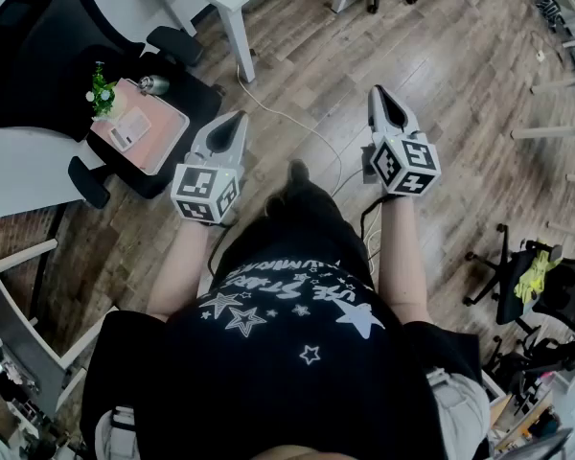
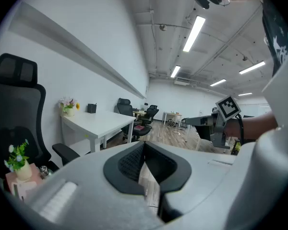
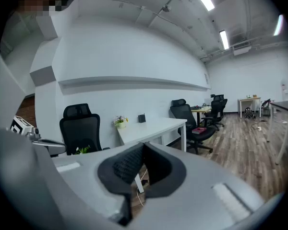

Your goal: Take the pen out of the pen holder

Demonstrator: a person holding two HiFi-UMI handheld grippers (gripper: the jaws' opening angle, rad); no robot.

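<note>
A small black holder (image 2: 91,108) stands far off on a long white desk (image 2: 103,123) by the wall, and something thin sticks up from it. It shows again in the right gripper view, where the black holder (image 3: 141,118) sits next to a flower pot (image 3: 119,122). My left gripper (image 1: 236,123) and my right gripper (image 1: 379,96) are held out at waist height over the wood floor, far from that desk. The left gripper (image 2: 144,147) is shut with nothing in it. The right gripper (image 3: 143,150) is also shut and empty.
At my left a black office chair (image 1: 53,46) carries a pink box (image 1: 139,125) and a small green plant (image 1: 101,89). A white table leg (image 1: 238,41) stands ahead, with a pale cable (image 1: 287,118) on the floor. More chairs (image 1: 527,286) crowd the right side.
</note>
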